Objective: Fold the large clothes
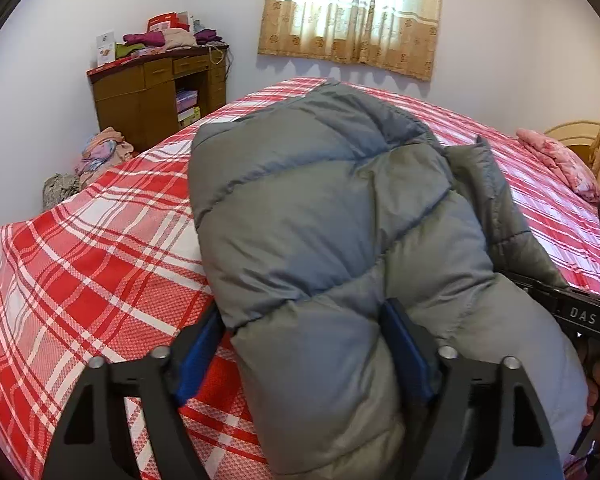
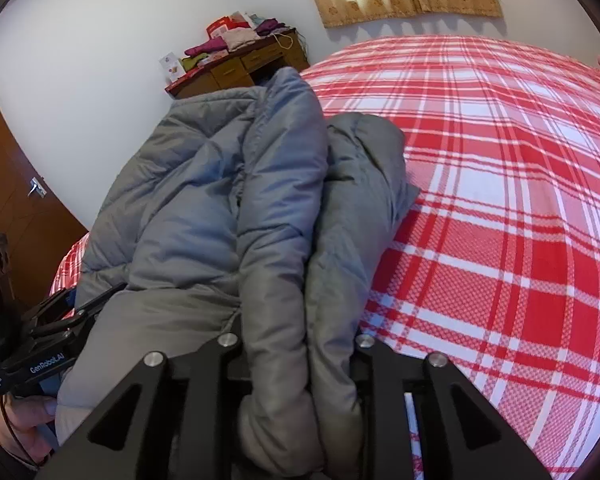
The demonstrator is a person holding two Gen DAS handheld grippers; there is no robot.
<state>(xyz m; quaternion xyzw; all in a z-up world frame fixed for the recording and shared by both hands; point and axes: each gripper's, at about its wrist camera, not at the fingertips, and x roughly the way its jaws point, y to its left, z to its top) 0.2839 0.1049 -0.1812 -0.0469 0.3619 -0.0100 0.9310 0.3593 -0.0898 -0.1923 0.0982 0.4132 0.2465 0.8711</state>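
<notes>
A grey puffer jacket (image 1: 320,208) lies folded lengthwise on the red-and-white plaid bed (image 1: 84,264). My left gripper (image 1: 304,344) is shut on the jacket's near left edge, with thick padding bunched between its blue pads (image 1: 198,356). In the right wrist view the jacket (image 2: 204,208) runs away from me, and my right gripper (image 2: 296,360) is shut on its near right folds, fingertips hidden in the fabric. The left gripper also shows in the right wrist view (image 2: 56,320) at the jacket's left side.
A wooden desk (image 1: 156,92) piled with clothes stands against the far wall, with a clothes heap (image 1: 100,152) on the floor beside it. A pink pillow (image 1: 560,160) lies at the bed's right end. A brown door (image 2: 16,200) is on the left. A curtained window (image 1: 352,12) is behind the bed.
</notes>
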